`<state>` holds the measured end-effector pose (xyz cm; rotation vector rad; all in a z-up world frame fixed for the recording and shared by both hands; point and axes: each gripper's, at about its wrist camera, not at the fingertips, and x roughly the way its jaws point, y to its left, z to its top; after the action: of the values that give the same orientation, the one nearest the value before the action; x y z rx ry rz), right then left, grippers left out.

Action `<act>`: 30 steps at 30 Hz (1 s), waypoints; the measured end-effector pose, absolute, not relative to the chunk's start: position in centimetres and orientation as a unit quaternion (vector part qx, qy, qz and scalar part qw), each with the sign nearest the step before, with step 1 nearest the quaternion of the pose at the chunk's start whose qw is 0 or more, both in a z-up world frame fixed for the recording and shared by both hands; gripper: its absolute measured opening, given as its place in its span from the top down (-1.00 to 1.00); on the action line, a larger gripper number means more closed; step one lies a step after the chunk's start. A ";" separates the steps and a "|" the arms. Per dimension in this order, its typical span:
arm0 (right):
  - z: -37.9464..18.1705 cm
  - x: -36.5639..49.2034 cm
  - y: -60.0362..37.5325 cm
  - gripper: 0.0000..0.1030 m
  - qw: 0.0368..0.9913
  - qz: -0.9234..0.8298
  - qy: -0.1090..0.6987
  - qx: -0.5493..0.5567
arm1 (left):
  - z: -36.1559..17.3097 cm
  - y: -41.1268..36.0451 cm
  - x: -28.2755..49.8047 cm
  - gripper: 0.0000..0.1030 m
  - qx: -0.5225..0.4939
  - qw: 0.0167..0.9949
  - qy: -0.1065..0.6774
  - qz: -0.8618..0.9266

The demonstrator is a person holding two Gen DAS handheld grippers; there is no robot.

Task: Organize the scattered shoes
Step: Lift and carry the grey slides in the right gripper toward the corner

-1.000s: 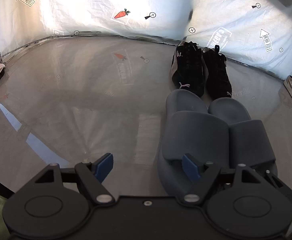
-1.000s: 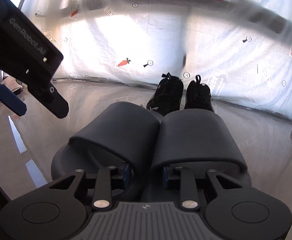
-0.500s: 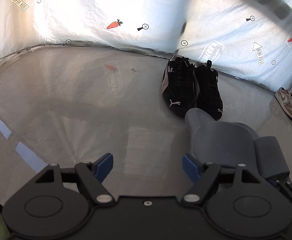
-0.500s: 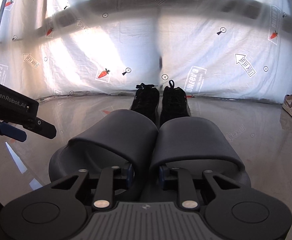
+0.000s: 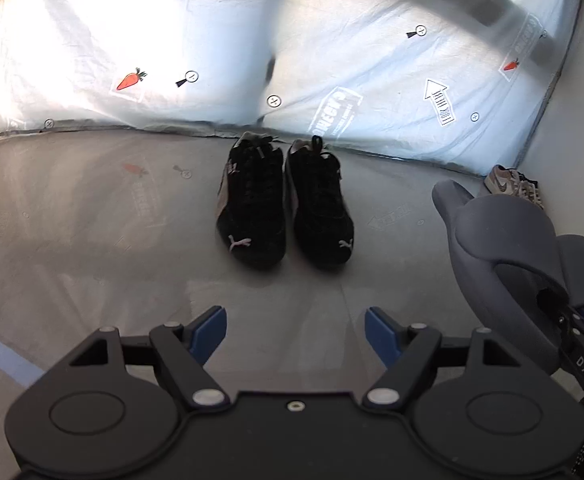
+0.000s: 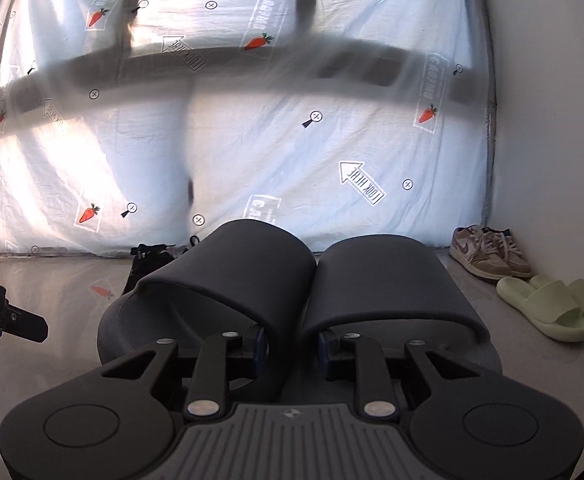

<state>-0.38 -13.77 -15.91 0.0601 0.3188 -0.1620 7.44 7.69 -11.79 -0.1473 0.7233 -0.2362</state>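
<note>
We begin with the grey floor [image 5: 91, 240], backed by a white printed sheet [image 6: 292, 152] dotted with carrots and arrows. Against that sheet stands a pair of black sneakers [image 5: 283, 208], side by side, toes toward us. Off in the right corner, by the wall, sit tan sneakers [image 6: 488, 254] and, just in front of them, pale green slides [image 6: 552, 308].

Closer in, we see the pair of dark grey slides [image 6: 292, 292] carried above the floor (both at once, pressed side by side). Our right gripper [image 6: 289, 350] has its jaws drawn close together, pinching the two inner sidewalls where the slides meet, one blue pad tucked under each strap. In the left wrist view the same slides [image 5: 504, 272] hang at the right edge, to the right of the black sneakers.

Our left gripper [image 5: 296, 336] is spread wide, its blue pads [image 5: 209, 330] holding nothing, only bare floor between them.
</note>
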 end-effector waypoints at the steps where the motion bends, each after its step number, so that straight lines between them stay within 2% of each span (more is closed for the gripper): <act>1: -15.6 -0.4 -14.6 0.45 0.984 -0.086 0.155 0.030 | -11.5 6.9 7.7 -0.49 -0.072 0.927 0.349 -0.120; 10: -13.1 1.0 -23.4 0.44 0.987 -0.105 0.120 0.017 | -9.8 -2.0 10.6 -0.49 -0.083 0.933 0.320 -0.138; 17: -11.8 4.3 -31.5 0.41 0.992 -0.070 0.106 -0.002 | -11.1 -10.4 12.0 -0.49 -0.097 0.936 0.317 -0.118; 30: -15.3 16.9 -44.8 0.38 0.992 0.010 0.123 -0.025 | -13.0 -21.4 16.4 -0.49 -0.098 0.931 0.350 -0.030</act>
<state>16.91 -44.81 -15.34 -0.0497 0.2474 0.0199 16.43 -21.44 -13.00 -0.2012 0.7158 -0.0618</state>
